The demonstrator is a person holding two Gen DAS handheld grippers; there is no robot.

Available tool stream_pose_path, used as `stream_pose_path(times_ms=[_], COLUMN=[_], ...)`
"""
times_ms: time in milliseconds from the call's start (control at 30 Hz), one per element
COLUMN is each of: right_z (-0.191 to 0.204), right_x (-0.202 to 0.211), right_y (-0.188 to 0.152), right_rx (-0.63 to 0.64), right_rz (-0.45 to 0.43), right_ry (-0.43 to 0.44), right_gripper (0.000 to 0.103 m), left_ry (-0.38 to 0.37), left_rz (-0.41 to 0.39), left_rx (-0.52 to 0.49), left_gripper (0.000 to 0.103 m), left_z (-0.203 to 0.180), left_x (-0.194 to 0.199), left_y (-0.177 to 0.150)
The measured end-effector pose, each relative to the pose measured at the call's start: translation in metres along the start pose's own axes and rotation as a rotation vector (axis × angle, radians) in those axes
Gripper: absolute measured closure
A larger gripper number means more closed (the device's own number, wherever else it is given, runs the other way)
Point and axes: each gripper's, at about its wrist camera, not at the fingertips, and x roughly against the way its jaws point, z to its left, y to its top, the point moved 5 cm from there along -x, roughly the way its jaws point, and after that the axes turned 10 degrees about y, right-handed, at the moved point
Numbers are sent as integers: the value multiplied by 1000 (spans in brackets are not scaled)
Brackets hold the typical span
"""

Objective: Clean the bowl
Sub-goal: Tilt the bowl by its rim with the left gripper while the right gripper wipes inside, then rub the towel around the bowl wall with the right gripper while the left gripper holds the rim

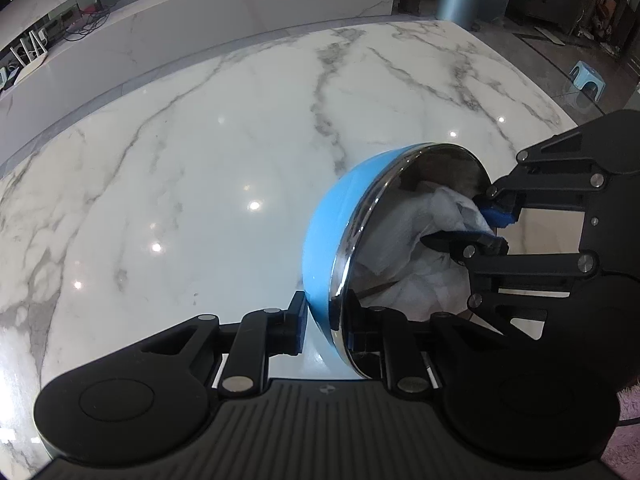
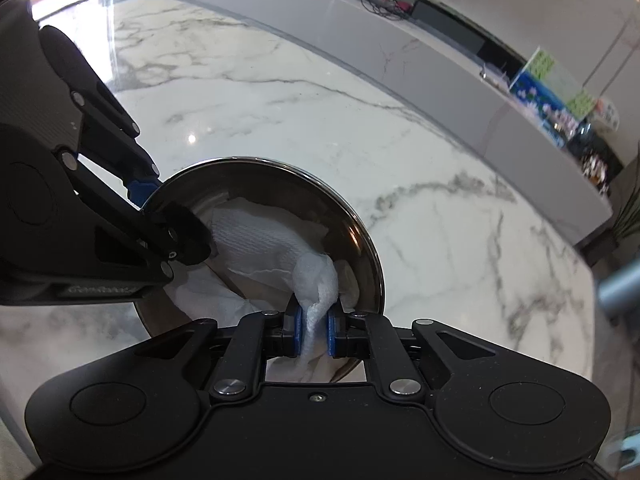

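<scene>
Tilted bowl rim clamped between left fingers; right fingers pinching paper towel inside.

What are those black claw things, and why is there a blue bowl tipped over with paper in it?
Each black claw is a hand-held gripper: a person holds one in each hand, and each has a camera looking along its two fingers. One picture is from the left camera, the other from the right.

The left hand-held gripper is pinching the rim of the bowl, one finger outside on the blue, one inside on the shiny metal, holding it tilted above the marble table.

The right hand-held gripper squeezes a white paper towel and reaches into the bowl with it. The task is cleaning the bowl.
</scene>
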Motion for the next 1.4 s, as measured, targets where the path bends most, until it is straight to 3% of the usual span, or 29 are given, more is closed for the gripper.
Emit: stream_pose_path(times_ms=[133,367,467,533,700,867,1100,1400], right_z=[-5,-20,-24,-25,-27,-20,-7,-6], right_x=[-3,-8,-9,-9,-13,-12,-6,19], right_y=[-4,-14,-17,-17,-20,-17,-11,8], right_rx=[-73,-233,-276,-297,-379,-329,-164,-58], right_rz=[15,13,10,11,11,11,-5,-90], right_ry=[39,112,133,149,248,222,74,-18], right_gripper=[96,95,94,94,94,94,94,94], left_ry=[-14,-22,-20,-12,-26,-15,-15,-7], left_rz=[-20,-40,-27,-22,-19,-1,9,9], left_rx=[34,88,79,71,58,20,-6,-32], left_gripper=[80,56,54,55,88,88,87,88], left_z=[2,4,0,-3,-5,-8,-10,-11], left_x=[2,1,-4,-7,-8,-10,-10,-8], left_y=[3,5,3,2,3,0,-2,-2])
